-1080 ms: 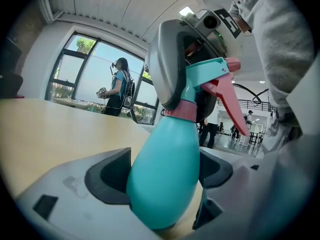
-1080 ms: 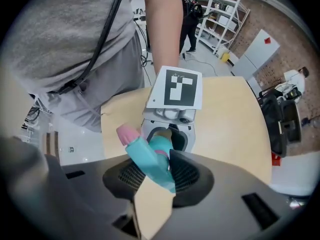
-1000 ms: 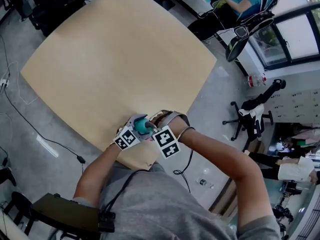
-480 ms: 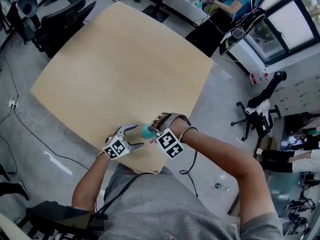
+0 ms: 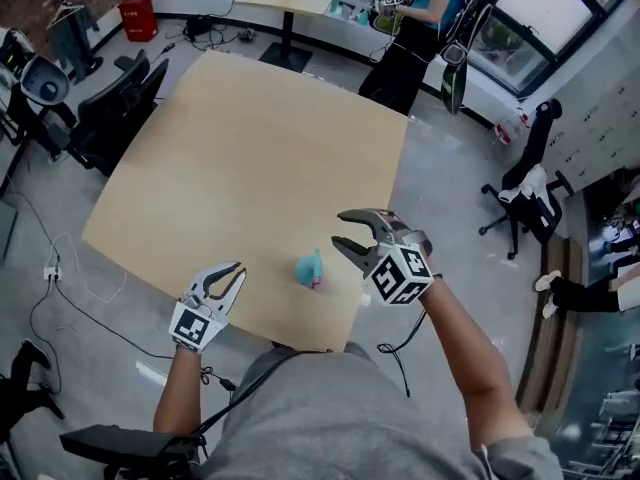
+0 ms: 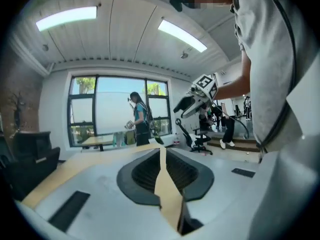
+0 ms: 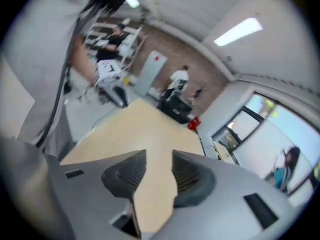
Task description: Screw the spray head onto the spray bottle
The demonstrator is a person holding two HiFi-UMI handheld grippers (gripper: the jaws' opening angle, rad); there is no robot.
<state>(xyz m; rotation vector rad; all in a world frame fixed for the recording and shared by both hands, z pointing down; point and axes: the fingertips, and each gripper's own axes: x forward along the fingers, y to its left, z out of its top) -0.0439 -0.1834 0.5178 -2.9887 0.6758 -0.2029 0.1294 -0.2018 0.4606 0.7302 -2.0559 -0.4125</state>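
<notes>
Teal bottle (image 5: 309, 268) on the tan table (image 5: 250, 138), just below centre of the head view and close to the table's lower edge, a pink bit at its lower right. Too small to tell whether the head is fully seated on the neck, or whether upright or lying. To its left, at the table edge and clear of it, left gripper (image 5: 234, 268): jaws just closed down, tips together with only a sliver between, nothing held. To its right and a little higher in the frame, also clear of it, right gripper (image 5: 340, 230): jaws just opened, standing well apart, only bare table seen between them. Judged from this: bottle free, neither gripper on it, so either screwing done or a pause between turns. Next, should the head prove loose: open the left, bring it onto the bottle body to steady it, set the right around the head from above, close and twist. Risk: a light bottle near the edge, easily knocked over or off.
</notes>
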